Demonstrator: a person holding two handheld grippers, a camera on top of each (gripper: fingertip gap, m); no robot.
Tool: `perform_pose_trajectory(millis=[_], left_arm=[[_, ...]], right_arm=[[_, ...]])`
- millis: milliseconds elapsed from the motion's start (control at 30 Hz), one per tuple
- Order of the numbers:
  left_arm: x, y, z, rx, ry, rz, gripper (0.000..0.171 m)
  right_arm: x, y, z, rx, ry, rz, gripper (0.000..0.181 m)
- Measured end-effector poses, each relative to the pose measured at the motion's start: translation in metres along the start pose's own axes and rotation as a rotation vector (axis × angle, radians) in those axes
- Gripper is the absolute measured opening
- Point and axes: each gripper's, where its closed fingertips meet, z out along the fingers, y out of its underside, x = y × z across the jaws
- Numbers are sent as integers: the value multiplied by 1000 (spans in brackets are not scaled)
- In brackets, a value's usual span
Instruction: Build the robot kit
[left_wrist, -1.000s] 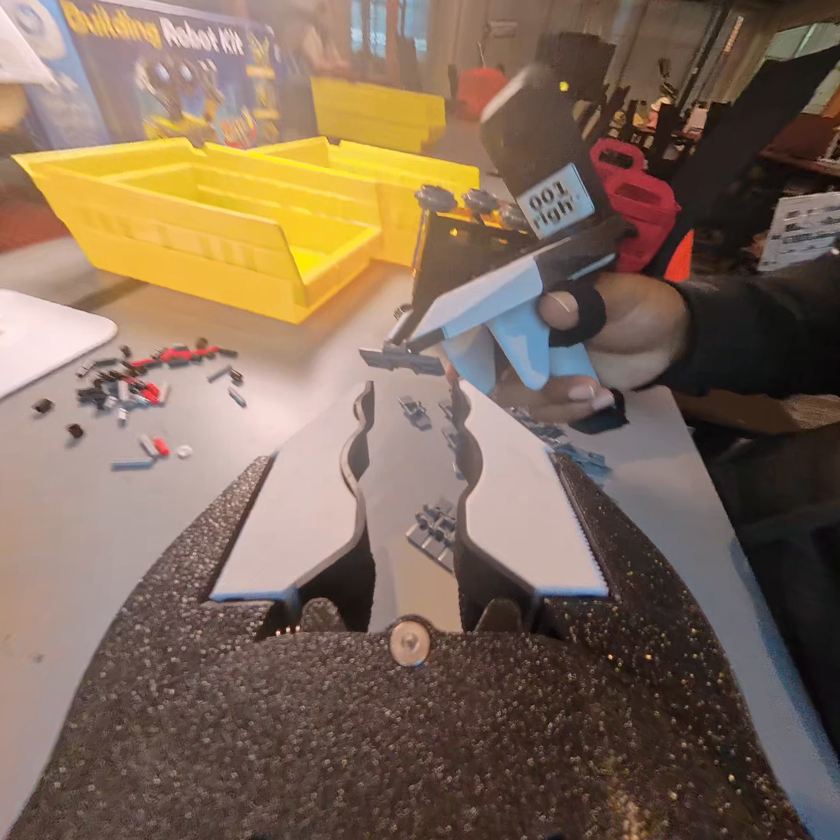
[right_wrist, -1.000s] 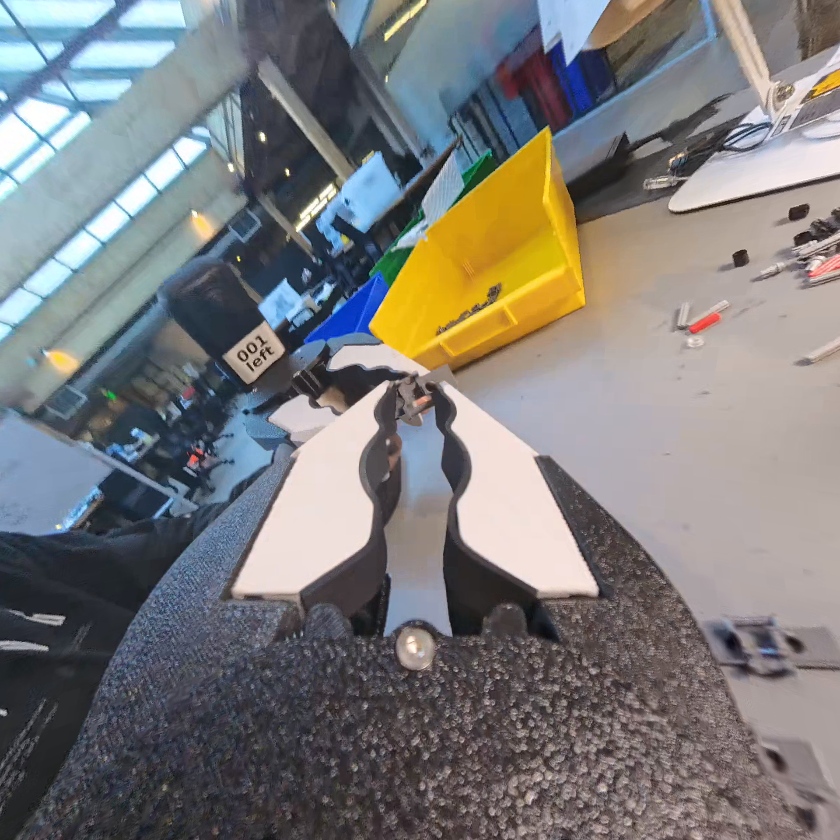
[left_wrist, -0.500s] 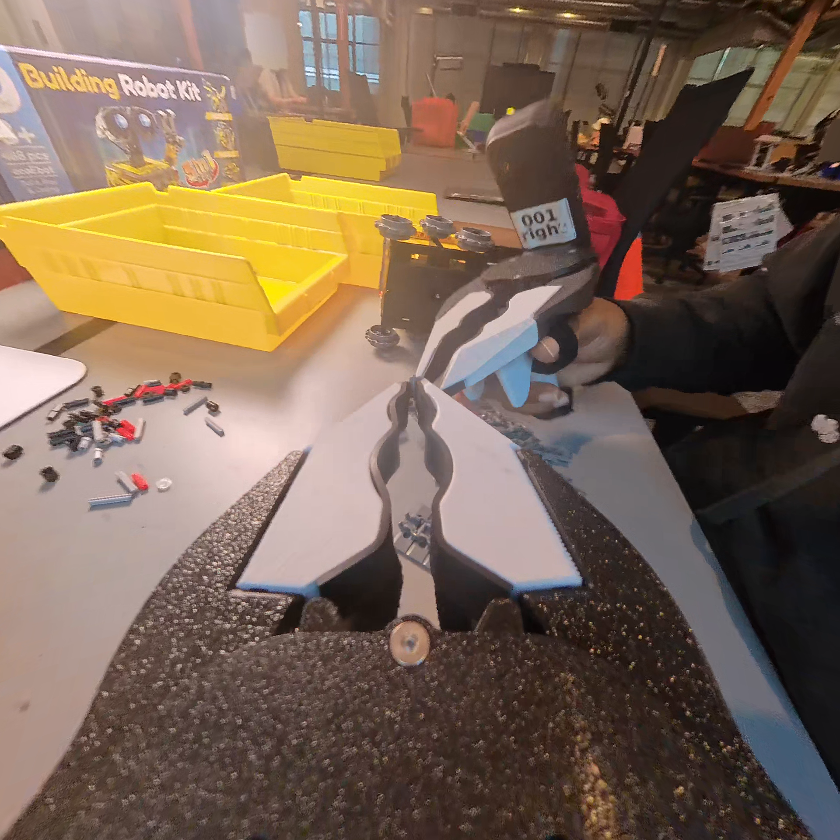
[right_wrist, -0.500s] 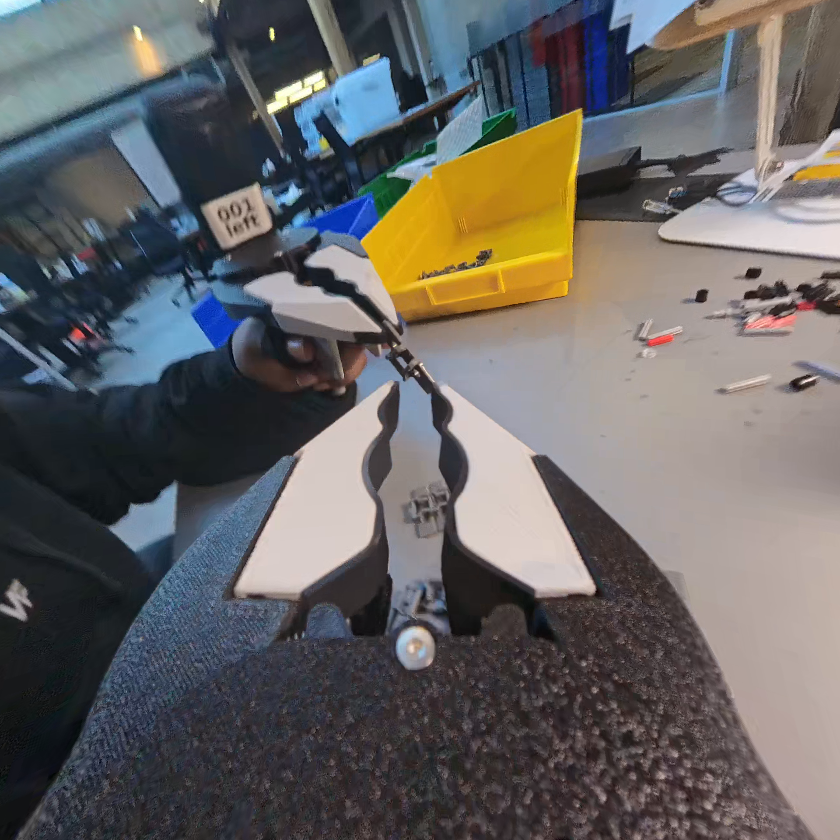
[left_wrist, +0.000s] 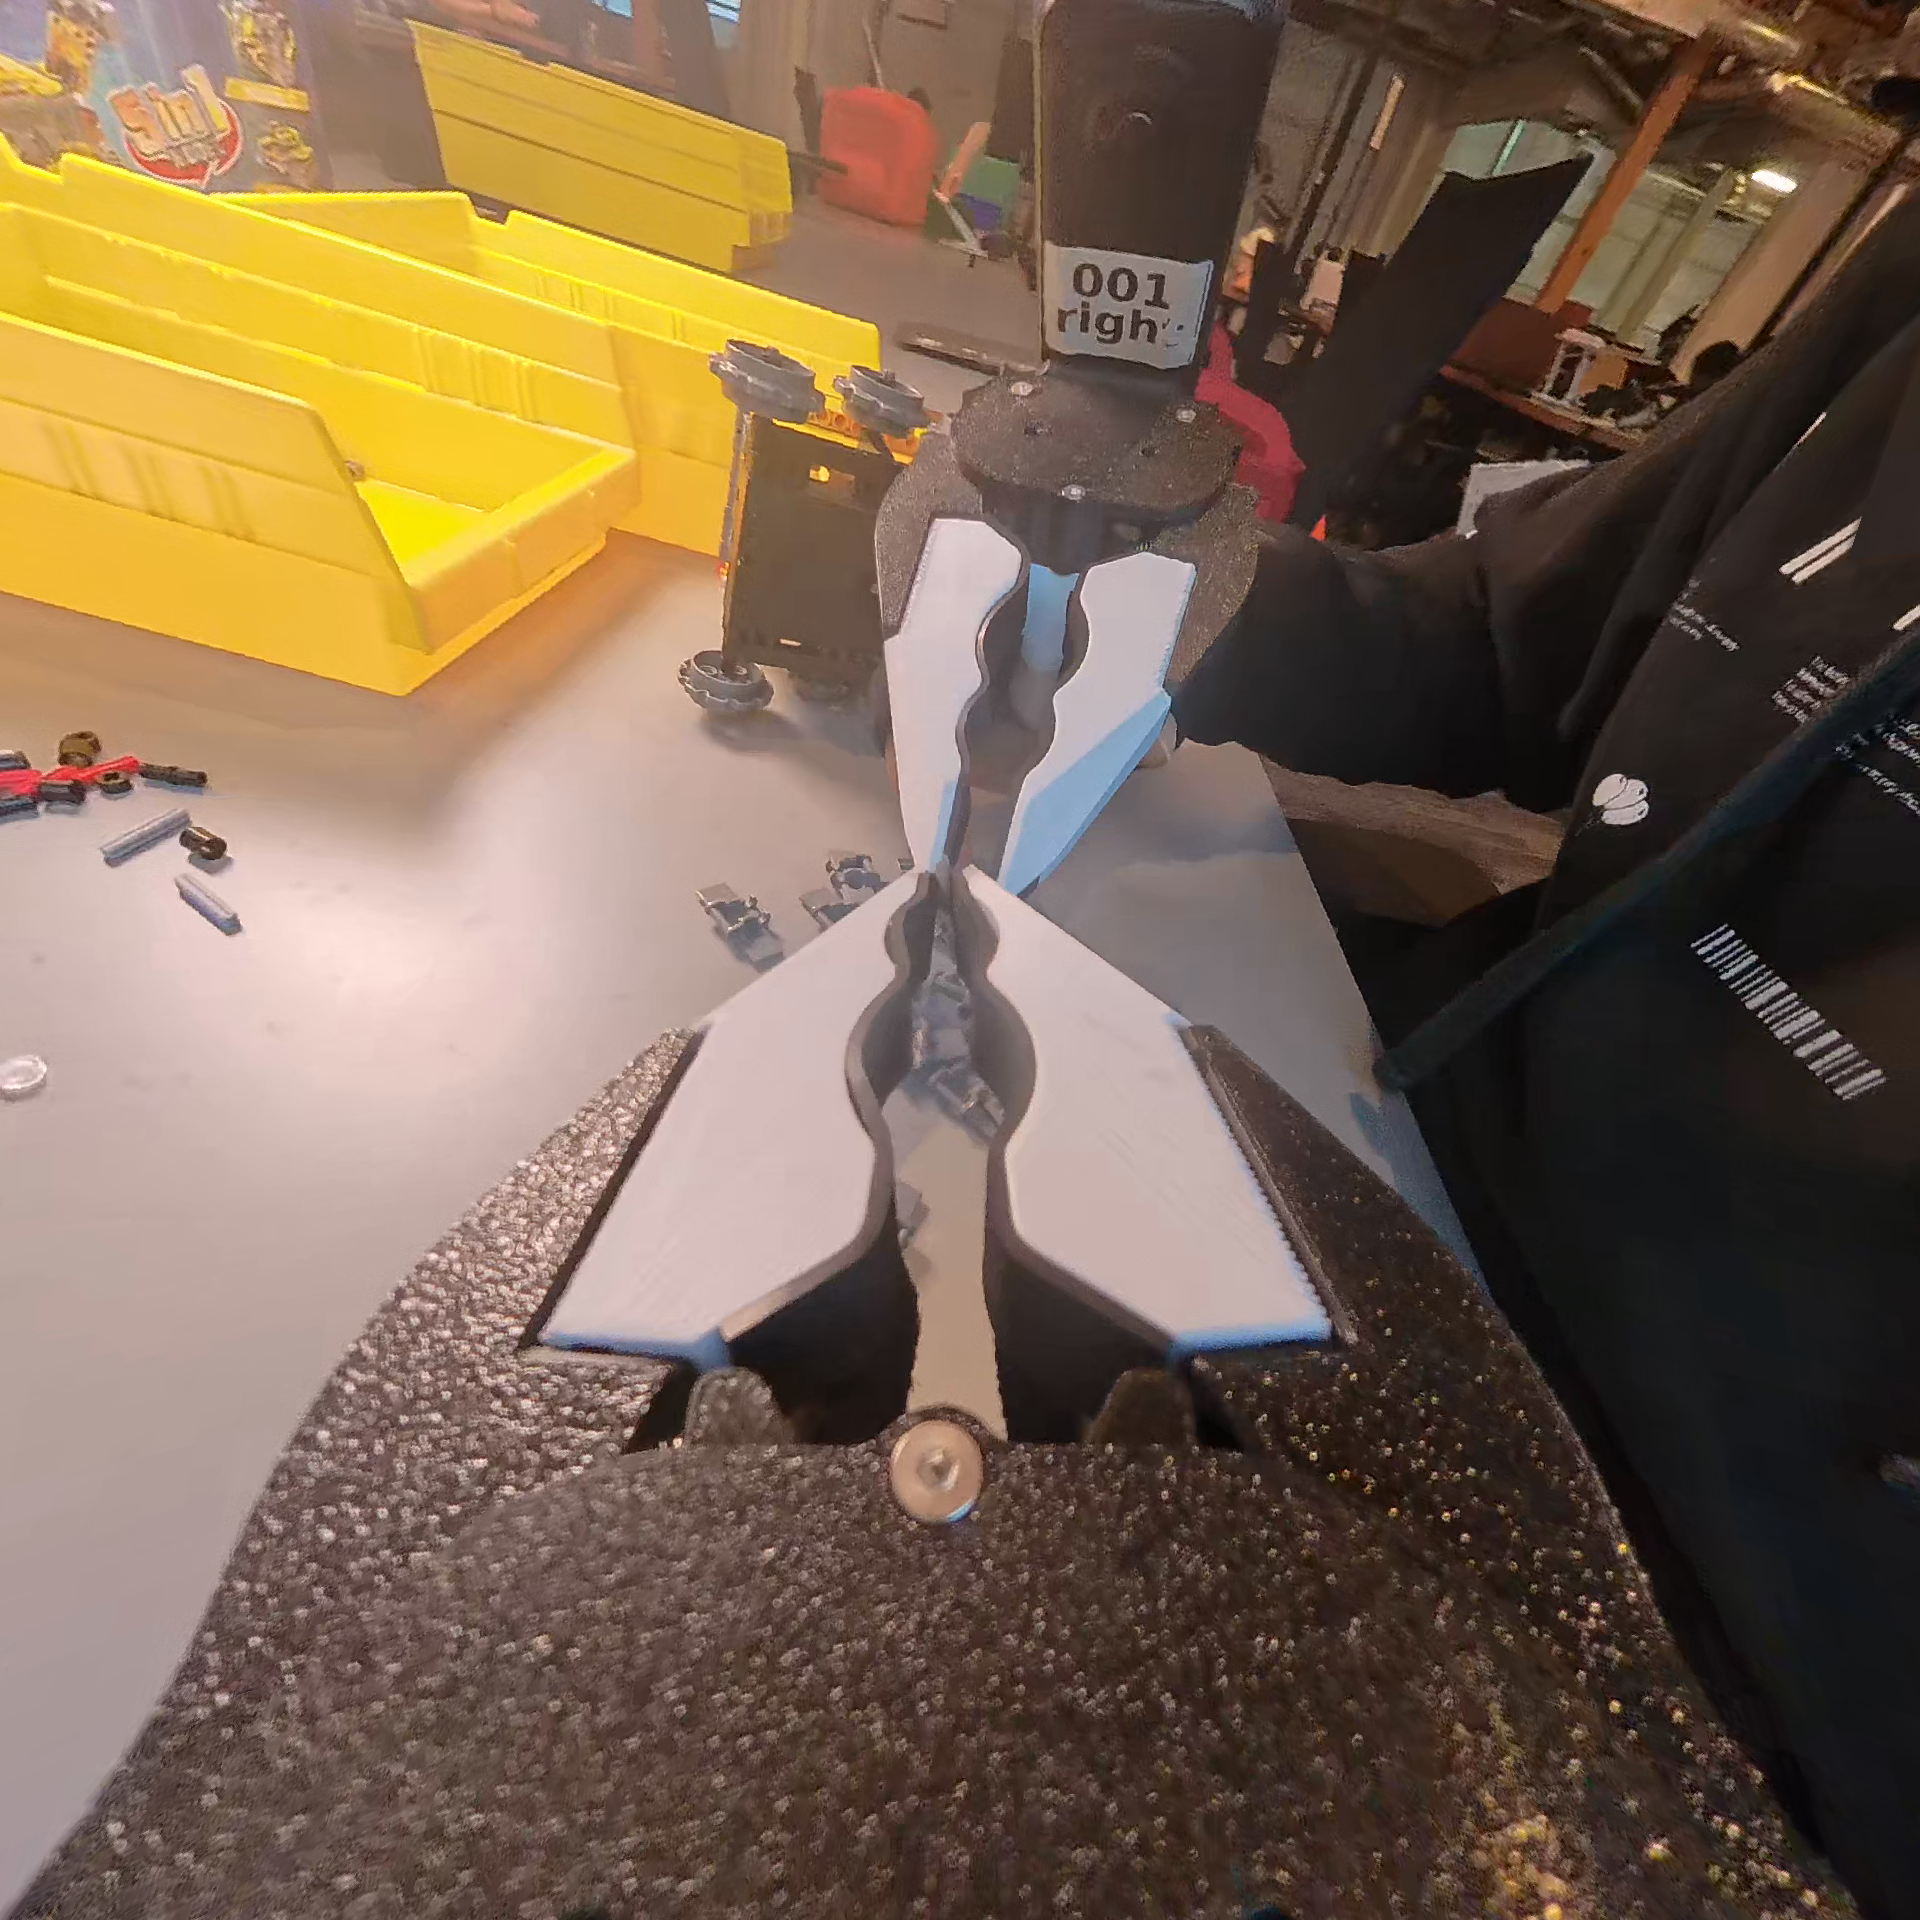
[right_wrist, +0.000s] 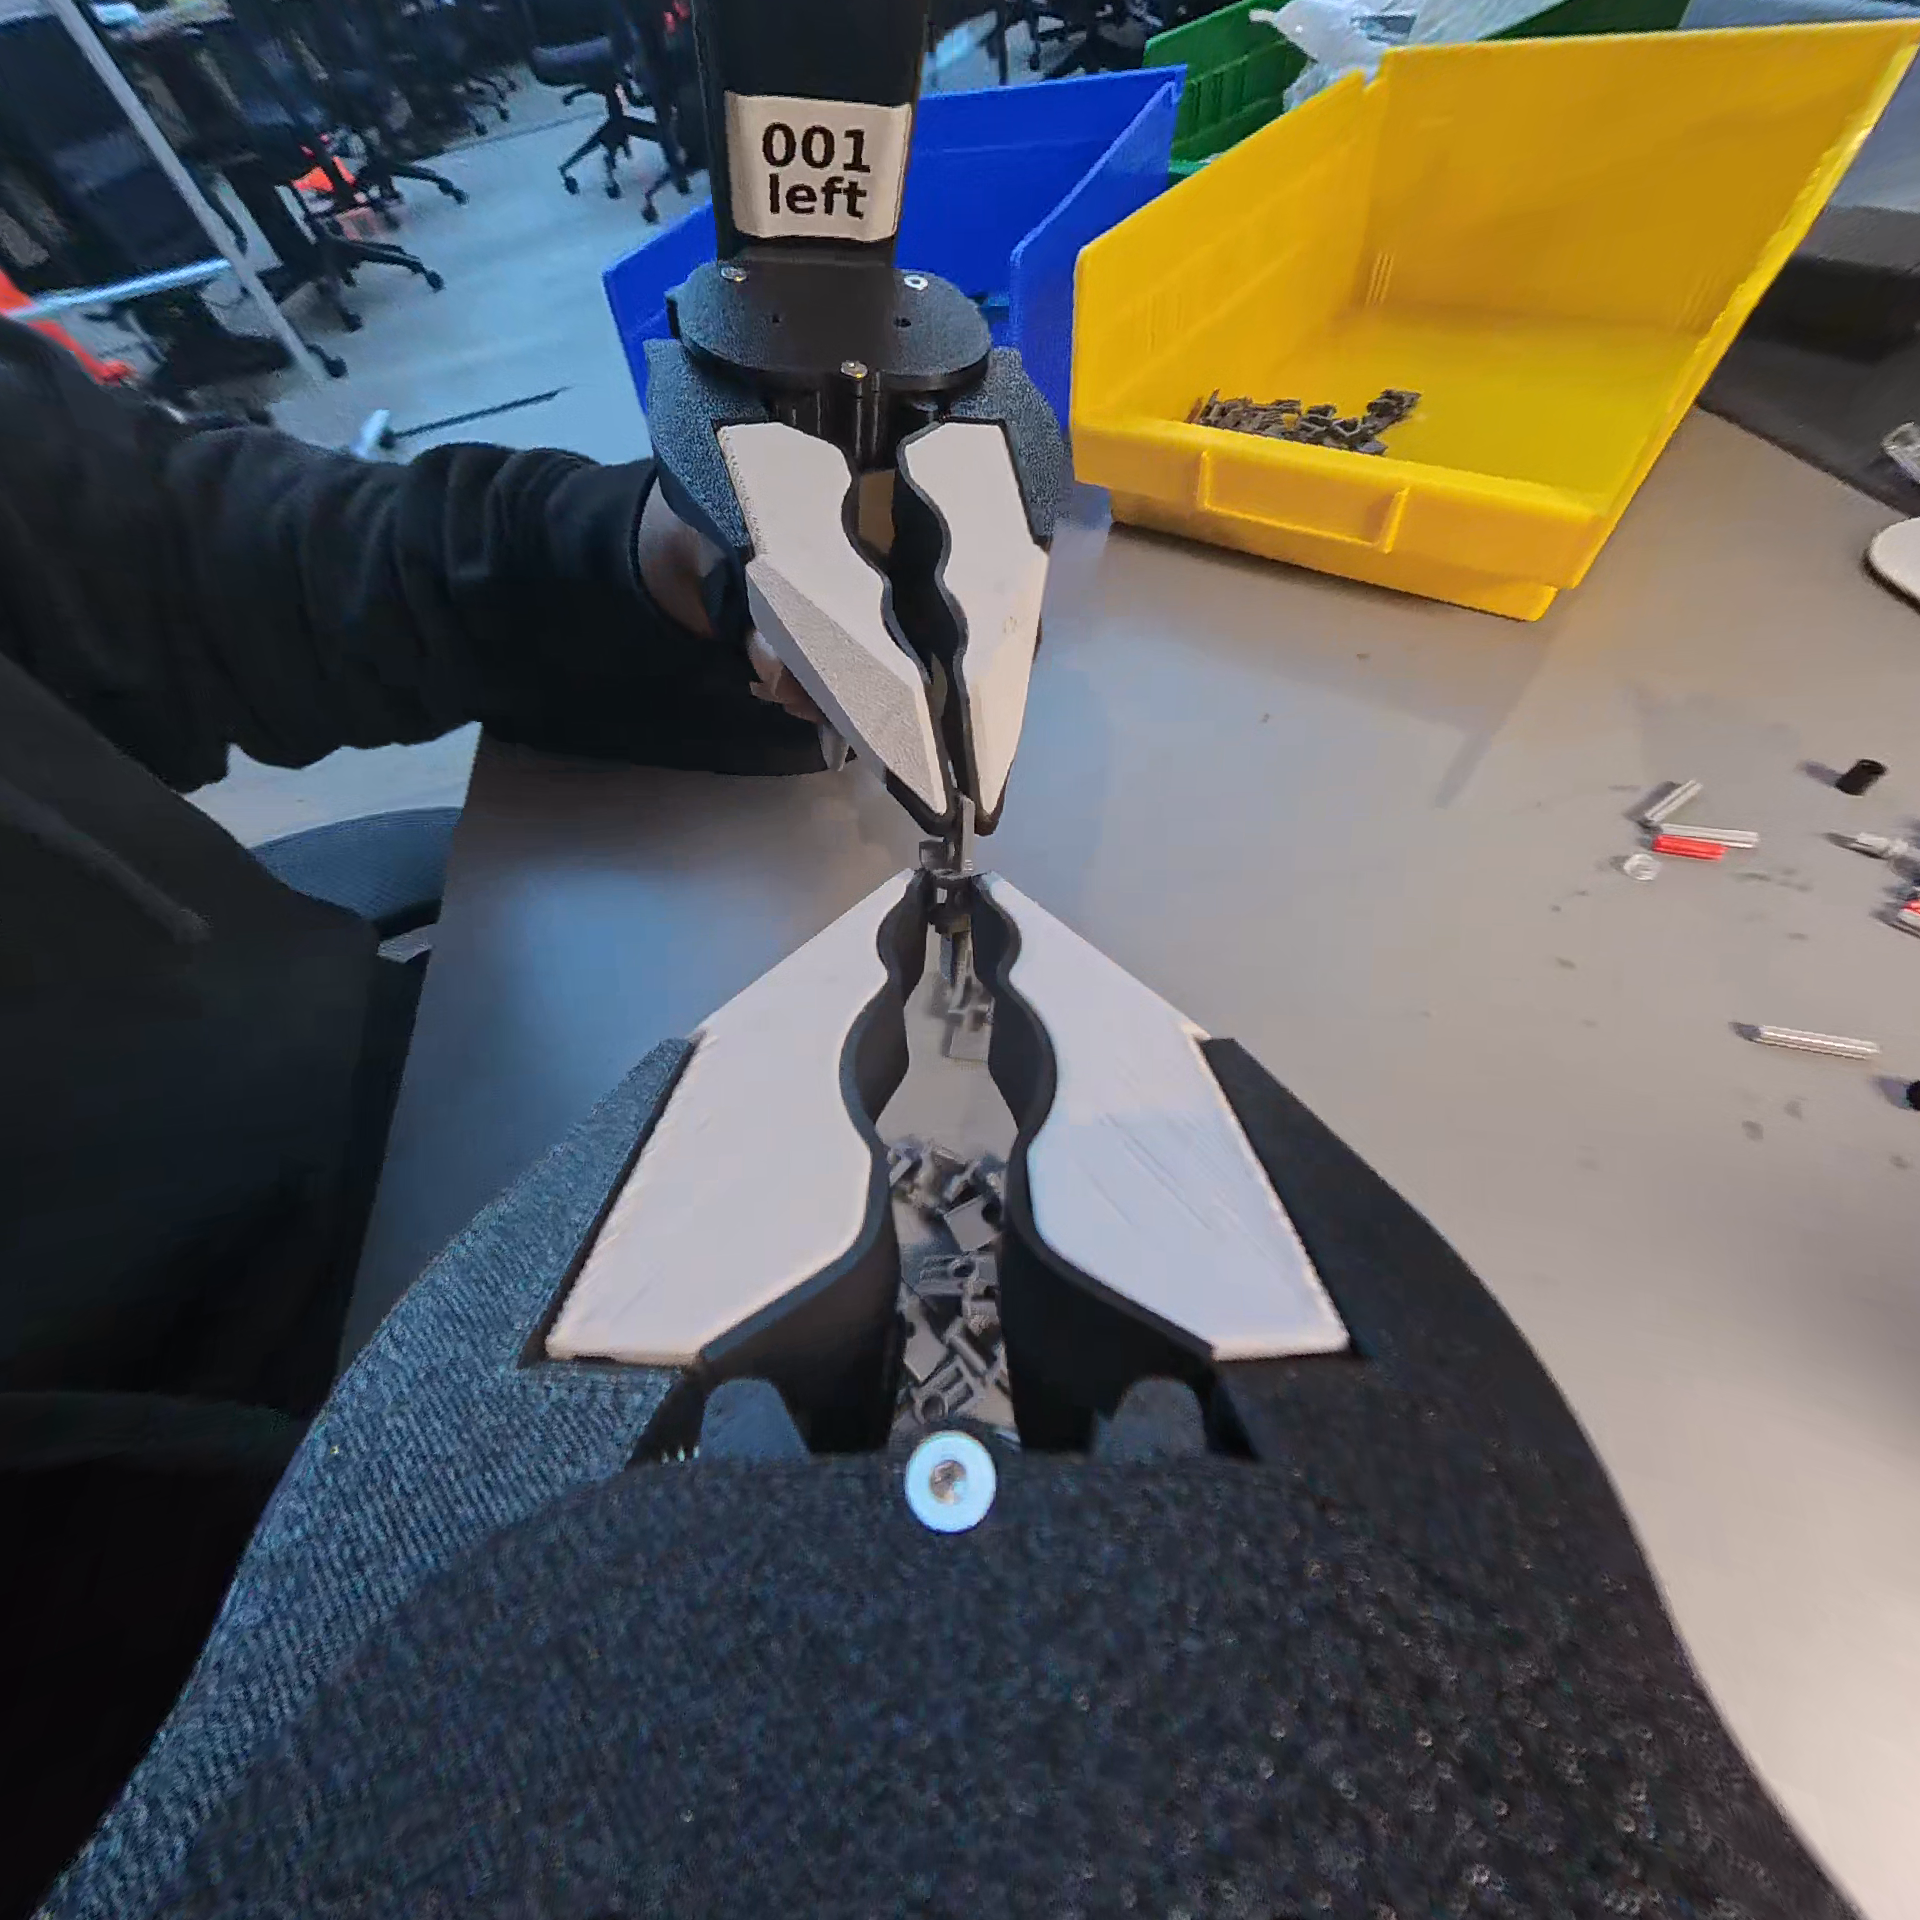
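The left gripper (right_wrist: 961, 816) and the right gripper (right_wrist: 945, 883) are held tip to tip, a little way above the grey desk (right_wrist: 1351, 987). Both are almost fully closed, with only a thin gap left at the tips.

A thin grey piece (right_wrist: 966, 831) is pinched in the left gripper. It sticks out past the tips and points at the right gripper. A dark grey piece (right_wrist: 948, 904) is pinched in the right gripper, right at its tips. The two pieces touch in the small space between the grippers. It cannot be told if they are clicked together. The long way of the thin piece runs in a line from one gripper to the other.

In the left wrist view, the left gripper (left_wrist: 940, 883) is seen shut at its tips, and the right gripper (left_wrist: 977, 873) is seen coming down at it from above, held by a person in a black sleeve (left_wrist: 1403, 644).

A pile of loose grey pieces (right_wrist: 951, 1226) is seen on the desk under the grippers. More of them (left_wrist: 738, 914) lie just beside the tips.

A yellow bin (right_wrist: 1455, 260) with more grey pieces (right_wrist: 1299, 416) in it is set farther back, with a blue bin (right_wrist: 1060, 156) next to it. A black model with wheels (left_wrist: 810, 540) is stood near other yellow bins (left_wrist: 312, 436). Small red and grey pins (right_wrist: 1704, 842) are spread well apart from the grippers.
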Motion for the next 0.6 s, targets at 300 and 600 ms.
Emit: perform_pose_trajectory(millis=[300, 600], left_arm=[[-25, 68, -13, -483, -194, 122, 33], [-25, 99, -5, -772, -26, 192, 36]], right_arm=[[17, 17, 2, -85, 32, 106, 6], [28, 12, 8, -97, 145, 120, 6]])
